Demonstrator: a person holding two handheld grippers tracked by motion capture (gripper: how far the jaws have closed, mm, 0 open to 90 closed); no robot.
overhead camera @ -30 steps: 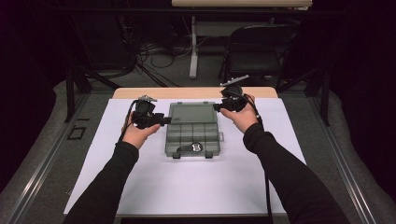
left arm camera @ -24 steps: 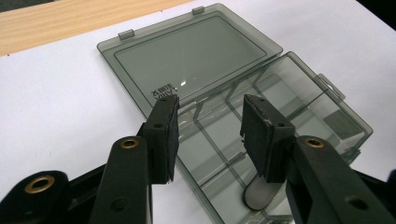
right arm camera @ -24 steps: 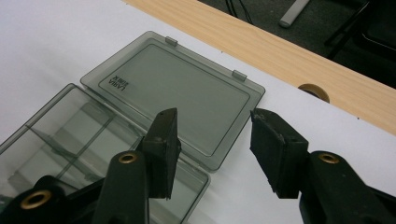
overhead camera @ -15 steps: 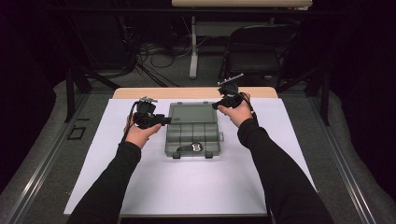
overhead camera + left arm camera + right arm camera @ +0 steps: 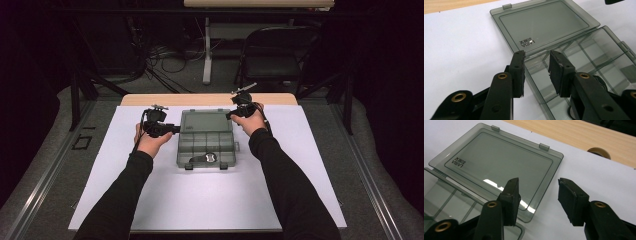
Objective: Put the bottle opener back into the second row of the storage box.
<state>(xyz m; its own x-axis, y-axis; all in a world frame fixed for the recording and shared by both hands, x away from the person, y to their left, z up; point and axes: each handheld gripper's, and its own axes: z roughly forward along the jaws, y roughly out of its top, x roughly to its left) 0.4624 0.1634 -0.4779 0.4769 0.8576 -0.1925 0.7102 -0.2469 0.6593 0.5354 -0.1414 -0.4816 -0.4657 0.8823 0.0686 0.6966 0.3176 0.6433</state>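
Two grippers flank a smoky clear compartment box (image 5: pixel 205 146) that lies opened out flat on the white sheet (image 5: pixel 150 200) covering the table, its lid (image 5: pixel 206 121) folded back on the far side. Nearest the person, a dark object (image 5: pixel 205 158) lies in one front compartment; what it is cannot be told.

On the near left, the left gripper (image 5: pixel 176 130) points across at the box's left wall. In the left gripper view its jaws have just been closing and straddle that wall near the hinge, one pad (image 5: pixel 517 72) outside over the sheet, the other (image 5: pixel 557 72) above the first compartment. Gaps show on both sides, so the pads are not yet pressing. This looks like a bracing hold to keep the tray from sliding.

Farther back on the right, the right gripper (image 5: pixel 229 116) hangs over the lid's corner. Its jaws have been opening slightly and stand apart, empty, one tip above the lid and one beyond its edge, probably lined up to pinch that corner and swing the lid shut. Beyond the sheet runs a strip of bare wood table (image 5: pixel 210 99).
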